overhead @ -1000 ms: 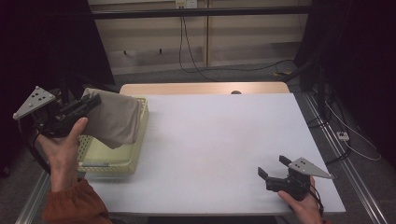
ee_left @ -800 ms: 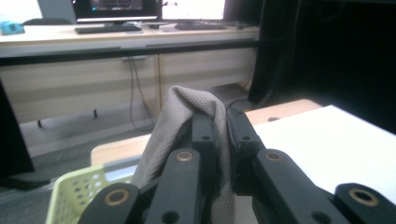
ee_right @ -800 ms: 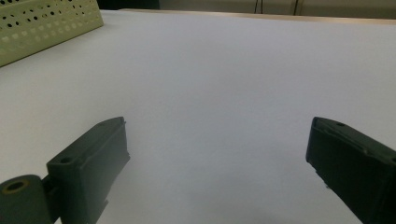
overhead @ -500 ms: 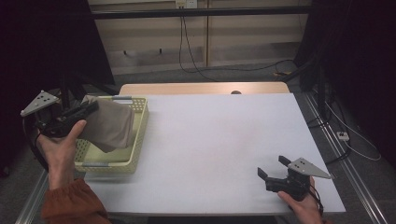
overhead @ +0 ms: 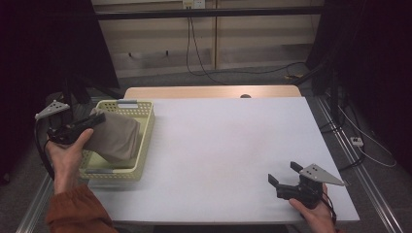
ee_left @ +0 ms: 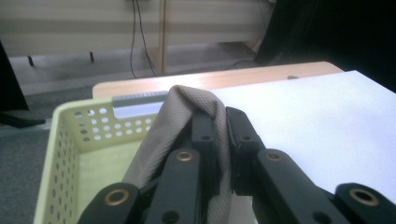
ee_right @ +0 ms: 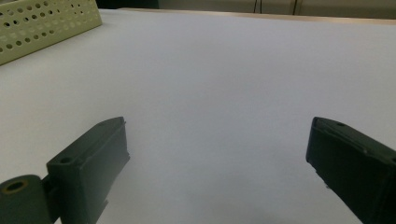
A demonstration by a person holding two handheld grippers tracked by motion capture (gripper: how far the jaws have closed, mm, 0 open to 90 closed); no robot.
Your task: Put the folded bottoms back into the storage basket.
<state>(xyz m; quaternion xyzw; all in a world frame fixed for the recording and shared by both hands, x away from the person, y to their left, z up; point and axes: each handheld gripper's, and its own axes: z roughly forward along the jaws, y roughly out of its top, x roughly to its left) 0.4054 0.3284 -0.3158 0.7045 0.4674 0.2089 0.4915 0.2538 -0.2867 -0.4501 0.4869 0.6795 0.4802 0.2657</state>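
The cloth (overhead: 114,138) is a taupe-brown piece of fabric with a fine woven texture, visible at close range in the left gripper view (ee_left: 187,105). It is bunched and folded rather than spread flat. Its upper fold is pinched and raised, so the fabric peaks there and drapes downward from that point. The lower bulk of the cloth sits inside the basket (overhead: 145,121), a pale yellow-green perforated plastic container with a grey handle insert in its far wall. The basket stands upright on the tabletop, along the left edge, nearer the far-left corner.
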